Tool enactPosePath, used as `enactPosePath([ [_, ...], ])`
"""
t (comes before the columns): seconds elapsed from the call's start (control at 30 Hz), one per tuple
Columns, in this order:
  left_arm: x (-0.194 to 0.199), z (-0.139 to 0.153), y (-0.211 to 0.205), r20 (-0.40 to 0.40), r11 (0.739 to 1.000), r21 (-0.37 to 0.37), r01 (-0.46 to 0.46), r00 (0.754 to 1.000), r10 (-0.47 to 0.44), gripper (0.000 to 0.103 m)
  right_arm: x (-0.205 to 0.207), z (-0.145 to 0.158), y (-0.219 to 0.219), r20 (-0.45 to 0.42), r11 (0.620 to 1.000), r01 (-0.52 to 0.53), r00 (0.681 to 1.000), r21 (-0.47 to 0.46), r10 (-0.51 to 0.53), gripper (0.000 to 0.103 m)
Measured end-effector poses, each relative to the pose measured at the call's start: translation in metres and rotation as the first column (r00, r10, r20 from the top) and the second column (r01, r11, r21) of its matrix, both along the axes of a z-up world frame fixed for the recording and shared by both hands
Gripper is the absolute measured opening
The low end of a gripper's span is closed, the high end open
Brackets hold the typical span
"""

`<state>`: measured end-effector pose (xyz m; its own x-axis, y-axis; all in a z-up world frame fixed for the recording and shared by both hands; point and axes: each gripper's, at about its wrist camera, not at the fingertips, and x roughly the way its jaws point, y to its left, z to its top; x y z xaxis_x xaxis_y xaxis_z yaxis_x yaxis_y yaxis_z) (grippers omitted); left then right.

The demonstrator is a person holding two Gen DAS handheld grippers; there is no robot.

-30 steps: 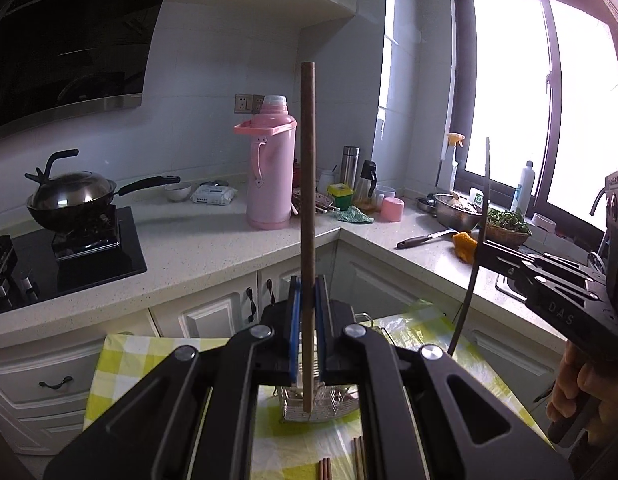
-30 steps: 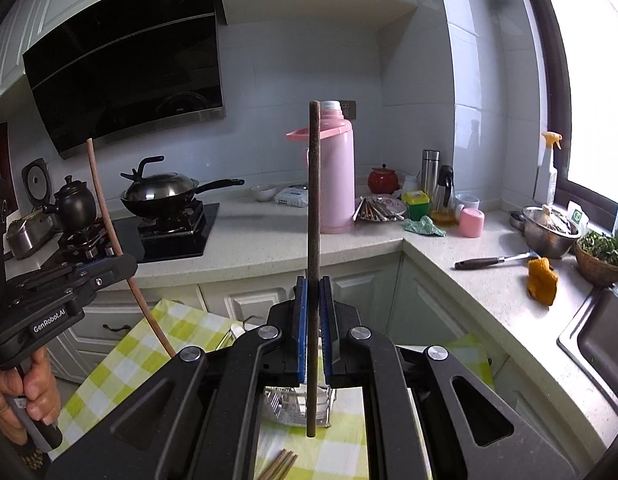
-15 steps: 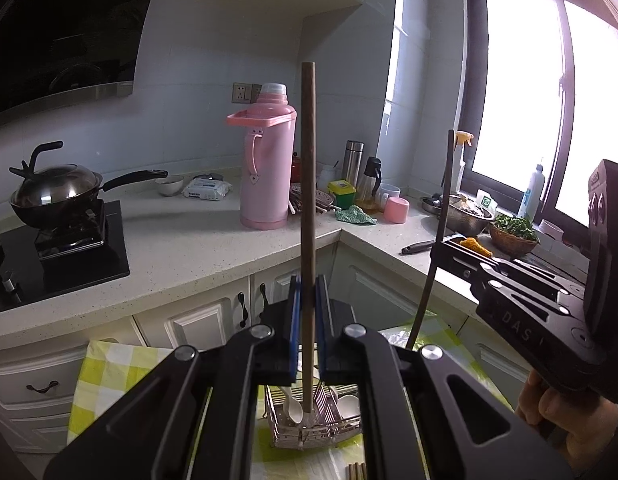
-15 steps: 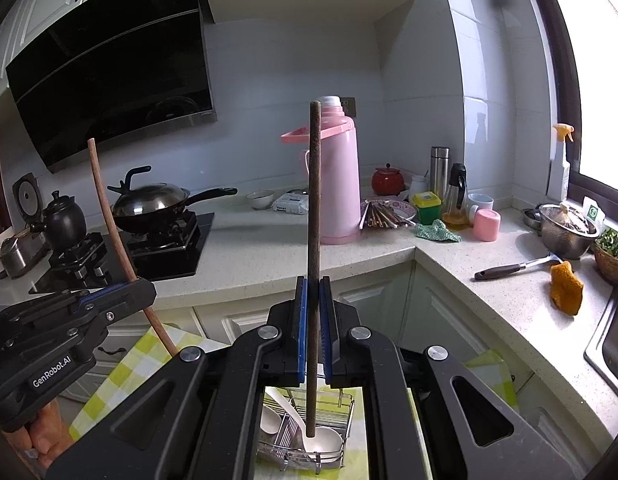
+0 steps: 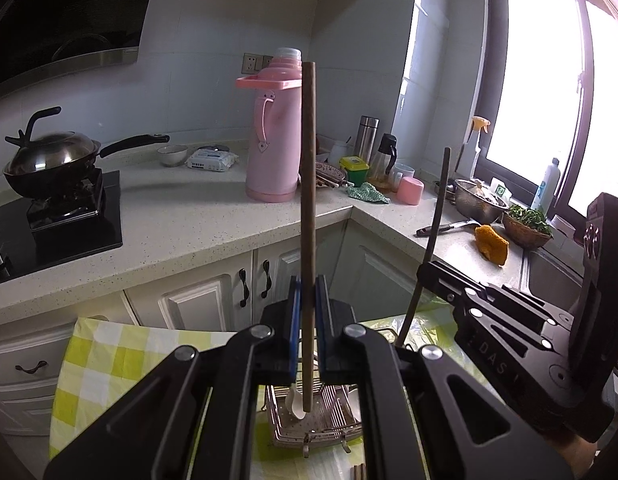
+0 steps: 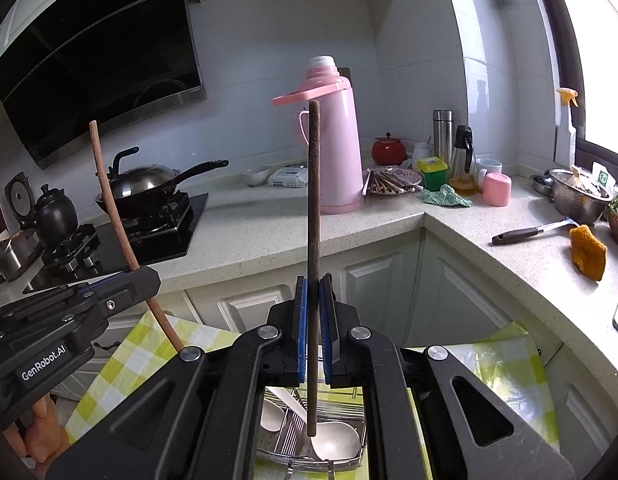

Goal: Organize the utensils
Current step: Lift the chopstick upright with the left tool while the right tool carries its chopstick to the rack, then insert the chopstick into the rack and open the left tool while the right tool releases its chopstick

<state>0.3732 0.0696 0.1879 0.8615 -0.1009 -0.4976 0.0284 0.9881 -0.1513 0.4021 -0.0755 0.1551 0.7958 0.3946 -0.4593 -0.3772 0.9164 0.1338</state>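
Your left gripper (image 5: 307,300) pinched one upright chopstick (image 5: 307,200), your right gripper (image 6: 313,300) another (image 6: 314,208), their tips apparently just over the rack (image 6: 349,454) below your fingers.

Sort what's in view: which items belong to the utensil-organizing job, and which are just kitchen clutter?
In the job: left gripper and right gripper, each shut on a chopstick; wire utensil basket holding white spoons.

Lying about: pink thermos, wok, spatula, orange cloth.
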Motion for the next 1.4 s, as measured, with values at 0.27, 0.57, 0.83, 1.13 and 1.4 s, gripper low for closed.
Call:
enactPosePath([
  [0.27, 0.006, -0.021, 0.004, -0.043, 1.000, -0.017, -0.017, 0.999, 0.016, 0.007, 0.005, -0.027, 0.004, -0.046, 1.000, 0.002, 0.999, 0.007, -0.002, 0.008],
  [0.57, 0.012, -0.042, 0.001, -0.088, 1.000, -0.022, -0.012, 0.996, 0.010, 0.007, 0.007, -0.047, 0.010, -0.089, 1.000, -0.009, 0.996, 0.001, 0.009, 0.008],
  [0.83, 0.018, -0.058, 0.002, -0.138, 1.000, -0.030, -0.010, 0.990, 0.006, 0.007, 0.010, -0.062, 0.015, -0.130, 1.000, -0.016, 0.991, -0.027, 0.013, 0.008],
  [1.13, 0.024, -0.068, 0.006, -0.175, 0.999, -0.036, -0.022, 0.984, 0.015, 0.026, 0.008, -0.063, 0.018, -0.127, 0.998, -0.018, 0.992, -0.060, 0.010, 0.010],
  [1.4, 0.007, -0.063, 0.015, -0.150, 0.998, -0.047, -0.031, 0.988, 0.024, 0.026, -0.010, -0.047, -0.002, -0.066, 0.998, 0.022, 0.997, -0.054, -0.025, 0.045],
])
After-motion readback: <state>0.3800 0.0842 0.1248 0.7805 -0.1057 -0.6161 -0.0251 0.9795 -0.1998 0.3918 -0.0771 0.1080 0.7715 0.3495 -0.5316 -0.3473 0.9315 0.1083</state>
